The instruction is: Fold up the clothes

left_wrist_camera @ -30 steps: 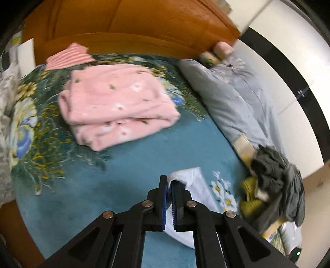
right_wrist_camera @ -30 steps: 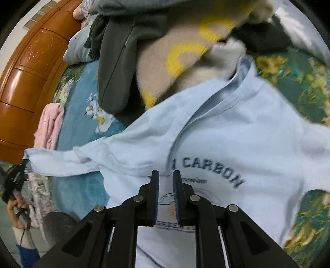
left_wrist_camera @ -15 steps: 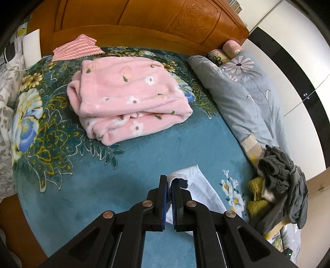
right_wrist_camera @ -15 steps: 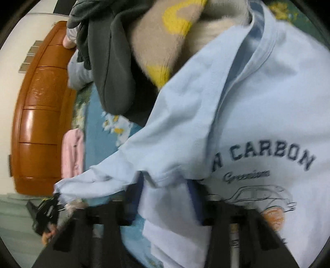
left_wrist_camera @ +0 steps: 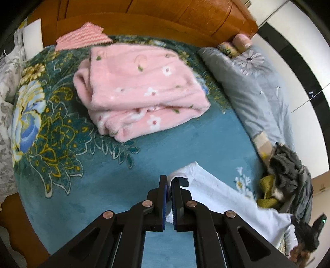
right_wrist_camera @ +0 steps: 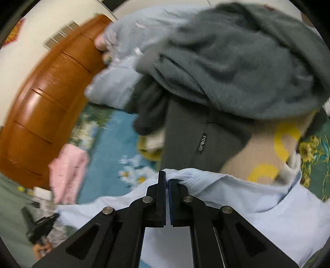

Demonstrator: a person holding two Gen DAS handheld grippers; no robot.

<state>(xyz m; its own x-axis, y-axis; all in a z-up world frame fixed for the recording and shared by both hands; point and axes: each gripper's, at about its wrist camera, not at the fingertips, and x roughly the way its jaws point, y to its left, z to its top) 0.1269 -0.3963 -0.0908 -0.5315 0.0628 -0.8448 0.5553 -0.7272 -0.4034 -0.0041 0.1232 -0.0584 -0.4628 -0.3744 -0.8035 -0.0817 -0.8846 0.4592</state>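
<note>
A pale blue T-shirt point(left_wrist_camera: 226, 198) lies on the teal flowered bedspread point(left_wrist_camera: 144, 156). My left gripper point(left_wrist_camera: 169, 181) is shut on the end of one sleeve, low over the bed. In the right wrist view the same T-shirt point(right_wrist_camera: 257, 206) spreads below my right gripper point(right_wrist_camera: 167, 177), which is shut on a bunched fold of it near the shoulder. The left gripper shows there too, small at the lower left point(right_wrist_camera: 39, 226), and the right gripper appears at the left wrist view's lower right edge point(left_wrist_camera: 309, 237).
A folded pink flowered garment point(left_wrist_camera: 142, 90) lies near the wooden headboard point(left_wrist_camera: 165, 16). A grey quilt point(left_wrist_camera: 247, 86) runs along the right. A pile of grey, tan and yellow clothes point(right_wrist_camera: 226, 82) sits just beyond the T-shirt.
My right gripper has closed on a fold of the T-shirt and swung up toward the clothes pile. My left gripper still holds the sleeve and has shifted slightly.
</note>
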